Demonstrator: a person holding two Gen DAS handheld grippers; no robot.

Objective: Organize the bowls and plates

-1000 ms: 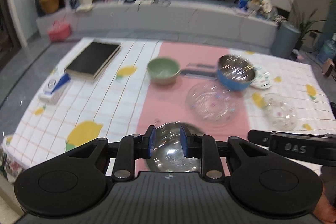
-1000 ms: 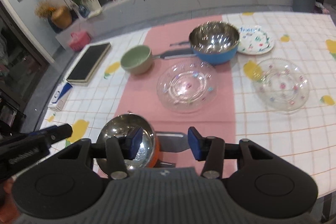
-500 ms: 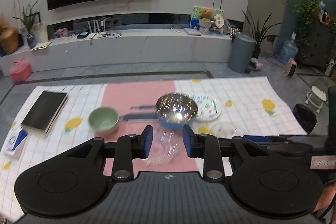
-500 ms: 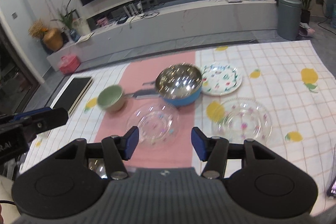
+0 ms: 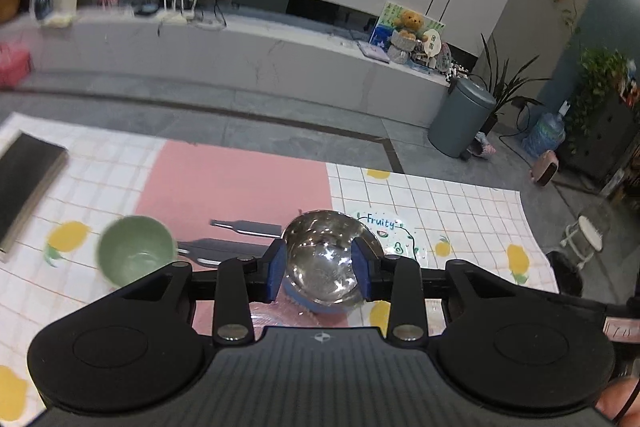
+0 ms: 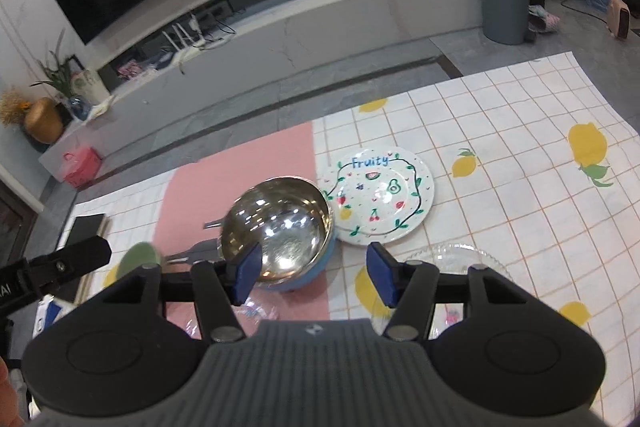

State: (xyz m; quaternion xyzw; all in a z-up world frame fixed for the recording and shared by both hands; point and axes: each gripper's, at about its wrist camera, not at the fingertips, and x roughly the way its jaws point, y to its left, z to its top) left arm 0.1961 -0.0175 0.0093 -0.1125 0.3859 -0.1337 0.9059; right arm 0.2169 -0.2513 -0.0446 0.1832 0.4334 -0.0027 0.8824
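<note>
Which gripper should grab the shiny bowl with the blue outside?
Probably the left. The left gripper is lined up with the shiny bowl, its jaws opening and empty. The right gripper aims beside it, toward the Fruity plate.

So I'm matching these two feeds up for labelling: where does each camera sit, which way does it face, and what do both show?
Left wrist: sits on the left gripper, looking forward and down across the table at the steel bowl and green bowl; its own opening, empty fingers show, and a bit of hand at the lower right.
Right wrist: sits on the right gripper, looking down at the steel bowl and Fruity plate; its empty fingers and the left gripper's tip show.
Shared: steel bowl, Fruity plate, green bowl, bin, teddy bear.
</note>
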